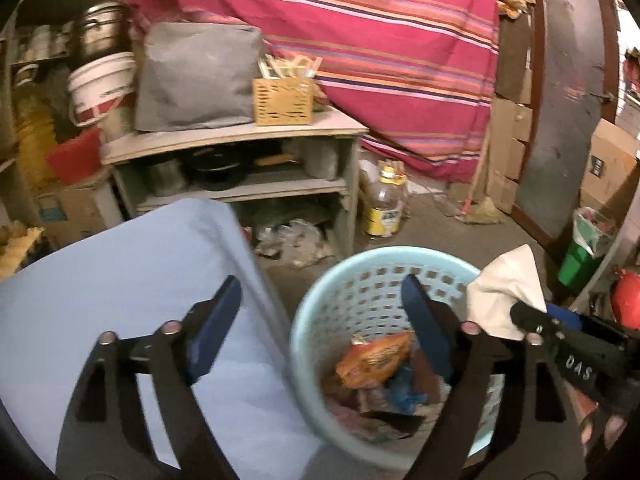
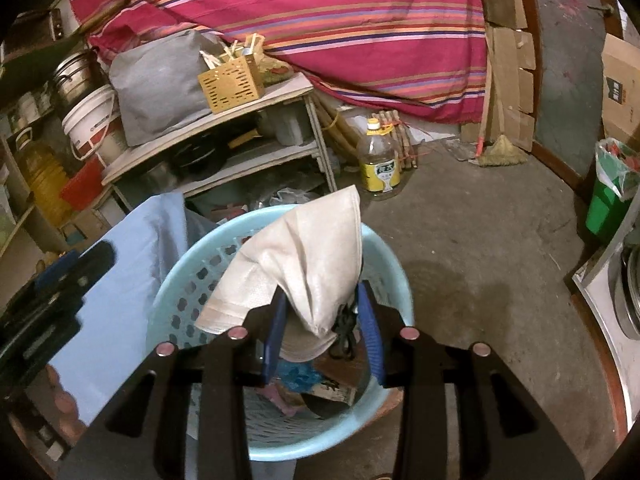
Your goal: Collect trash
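Observation:
A light blue perforated basket [image 1: 360, 292] stands on the floor and holds several pieces of trash, among them an orange snack wrapper [image 1: 374, 358]. It also shows in the right wrist view [image 2: 384, 264]. My right gripper [image 2: 324, 308] is shut on a crumpled white woven bag [image 2: 308, 256] and holds it over the basket's opening. The white bag [image 1: 506, 288] and the right gripper [image 1: 532, 320] show at the right of the left wrist view. My left gripper [image 1: 320, 292] is open and empty, over the basket's left rim, beside a light blue cloth surface [image 1: 128, 280].
A wooden shelf [image 1: 232, 136] with a grey bag and a yellow slotted box stands behind. A plastic oil bottle [image 2: 378, 160] stands on the concrete floor. A green bin [image 2: 608, 200] is at the right, a broom [image 2: 500, 152] and cardboard by the wall.

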